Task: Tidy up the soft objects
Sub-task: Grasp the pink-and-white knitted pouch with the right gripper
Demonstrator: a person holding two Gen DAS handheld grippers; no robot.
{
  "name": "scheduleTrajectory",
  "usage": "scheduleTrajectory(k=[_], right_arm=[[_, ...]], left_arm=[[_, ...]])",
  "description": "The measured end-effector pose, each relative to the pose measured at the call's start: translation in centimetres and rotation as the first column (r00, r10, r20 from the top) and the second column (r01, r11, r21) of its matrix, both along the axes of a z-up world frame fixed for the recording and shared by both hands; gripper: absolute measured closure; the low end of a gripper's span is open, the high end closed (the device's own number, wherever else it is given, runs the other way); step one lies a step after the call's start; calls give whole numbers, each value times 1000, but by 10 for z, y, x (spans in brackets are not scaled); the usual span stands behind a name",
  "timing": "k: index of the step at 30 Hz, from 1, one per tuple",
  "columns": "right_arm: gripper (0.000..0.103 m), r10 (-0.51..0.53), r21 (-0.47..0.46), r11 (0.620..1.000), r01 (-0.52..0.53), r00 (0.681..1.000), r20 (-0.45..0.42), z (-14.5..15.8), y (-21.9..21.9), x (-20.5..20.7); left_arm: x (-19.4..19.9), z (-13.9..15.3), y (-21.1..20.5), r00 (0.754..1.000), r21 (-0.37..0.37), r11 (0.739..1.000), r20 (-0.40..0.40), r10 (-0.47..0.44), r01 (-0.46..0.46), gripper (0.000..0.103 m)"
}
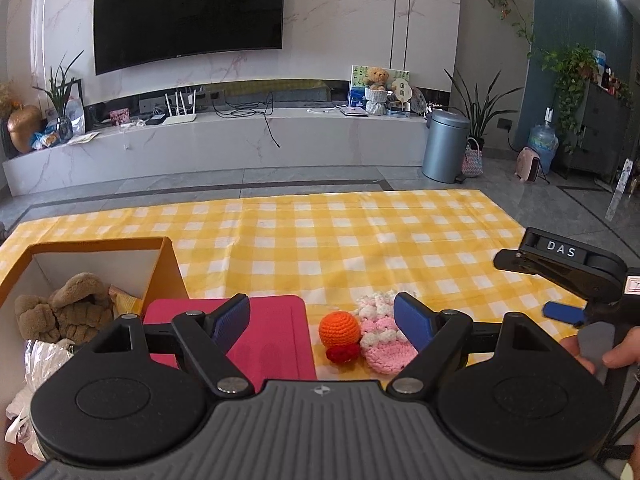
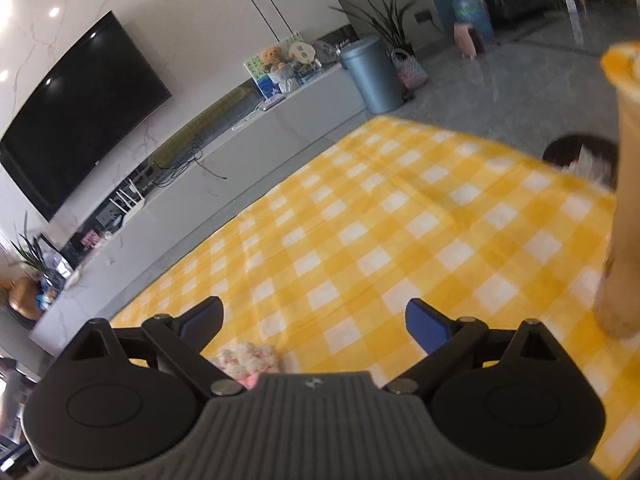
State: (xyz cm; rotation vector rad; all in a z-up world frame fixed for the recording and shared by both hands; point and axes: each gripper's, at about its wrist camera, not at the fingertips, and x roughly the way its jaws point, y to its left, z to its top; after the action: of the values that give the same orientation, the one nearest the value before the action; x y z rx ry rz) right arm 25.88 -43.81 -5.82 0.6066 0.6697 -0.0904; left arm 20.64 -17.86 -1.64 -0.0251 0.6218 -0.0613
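An orange crocheted ball (image 1: 339, 329) with a red piece (image 1: 342, 353) lies on the yellow checked cloth (image 1: 360, 240), touching a pink and white crocheted piece (image 1: 380, 336). My left gripper (image 1: 322, 318) hangs open just in front of them, its right finger (image 1: 412, 320) over the pink piece. Left of them lies a pink mat (image 1: 272, 344). An orange box (image 1: 160, 268) at the left holds brown plush things (image 1: 64, 308). My right gripper (image 2: 314, 320) is open and holds nothing above the cloth (image 2: 380, 240), with the pink and white piece (image 2: 248, 360) below its left finger.
One blue finger (image 1: 562, 313) of the right gripper and a hand (image 1: 616, 356) show at the right. Crumpled plastic (image 1: 40, 368) lies by the box. A blurred orange-tan upright object (image 2: 628, 200) stands close on the right. Beyond the cloth are floor, a bin (image 1: 444, 144) and a TV bench (image 1: 240, 140).
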Motion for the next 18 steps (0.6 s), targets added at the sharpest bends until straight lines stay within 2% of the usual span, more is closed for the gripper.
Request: scheduleTrajectory(k=[3, 7, 12, 15, 17, 18], right_arm=[[7, 74, 52, 996, -73, 997, -20, -8, 17, 9], [12, 166, -14, 986, -167, 984, -62, -21, 54, 21], [17, 220, 16, 975, -220, 965, -141, -48, 78, 34], [36, 242, -72, 963, -259, 953, -183, -57, 92, 36], [53, 282, -105, 947, -303, 943, -175, -60, 98, 33], [57, 294, -109, 943, -315, 941, -169, -58, 99, 33]], left_arm=[[1, -2, 5, 1000, -12, 1000, -9, -4, 4, 7], [0, -1, 13, 1000, -24, 1000, -7, 3, -4, 7], [-7, 3, 28, 1000, -77, 997, 5, 2, -1, 7], [-9, 2, 32, 1000, -105, 994, 1, 12, -12, 7], [-9, 0, 35, 1000, -117, 993, -12, 17, -18, 7], [-8, -1, 36, 1000, -119, 993, -19, 17, -19, 7]])
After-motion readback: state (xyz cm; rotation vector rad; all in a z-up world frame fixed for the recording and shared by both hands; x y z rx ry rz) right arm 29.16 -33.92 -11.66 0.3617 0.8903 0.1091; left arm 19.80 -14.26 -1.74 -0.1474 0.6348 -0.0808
